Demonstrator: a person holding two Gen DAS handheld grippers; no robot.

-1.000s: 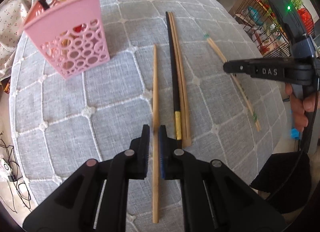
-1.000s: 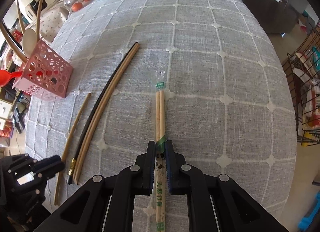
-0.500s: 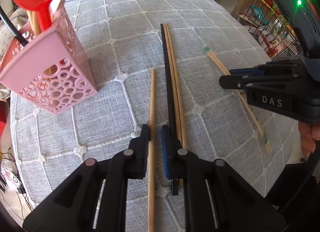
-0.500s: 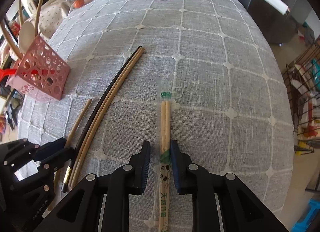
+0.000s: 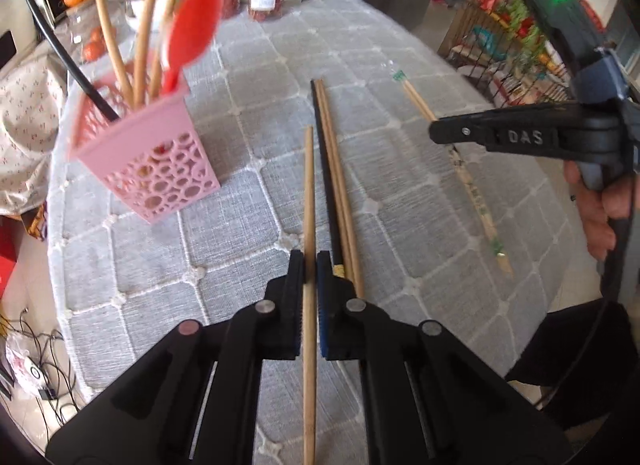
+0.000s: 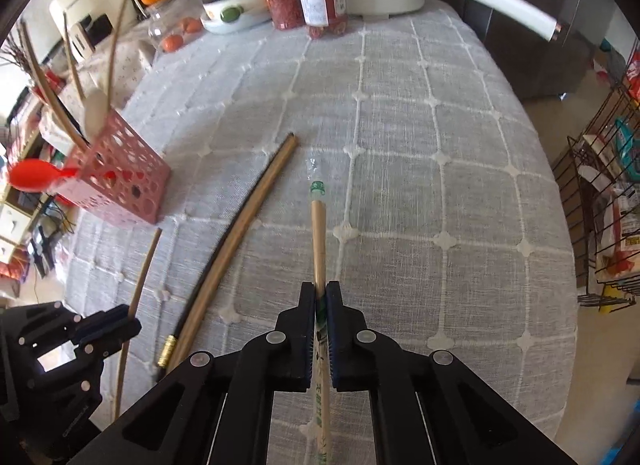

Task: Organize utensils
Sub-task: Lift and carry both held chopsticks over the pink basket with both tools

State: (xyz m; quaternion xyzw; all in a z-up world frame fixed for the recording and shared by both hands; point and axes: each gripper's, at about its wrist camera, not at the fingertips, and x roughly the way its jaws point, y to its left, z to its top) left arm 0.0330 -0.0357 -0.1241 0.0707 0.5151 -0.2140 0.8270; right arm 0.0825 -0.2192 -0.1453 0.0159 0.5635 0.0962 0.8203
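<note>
My left claw [image 5: 310, 265] has clenched on the single chopstick [image 5: 309, 193] and raised it off the desk [image 5: 400, 193], nearer the pink holder [image 5: 152, 169]. My right claw [image 6: 320, 297], slack half a second ago, now grips the wrapped pair [image 6: 319, 241]. I judge both ready to go into the holder.
</note>
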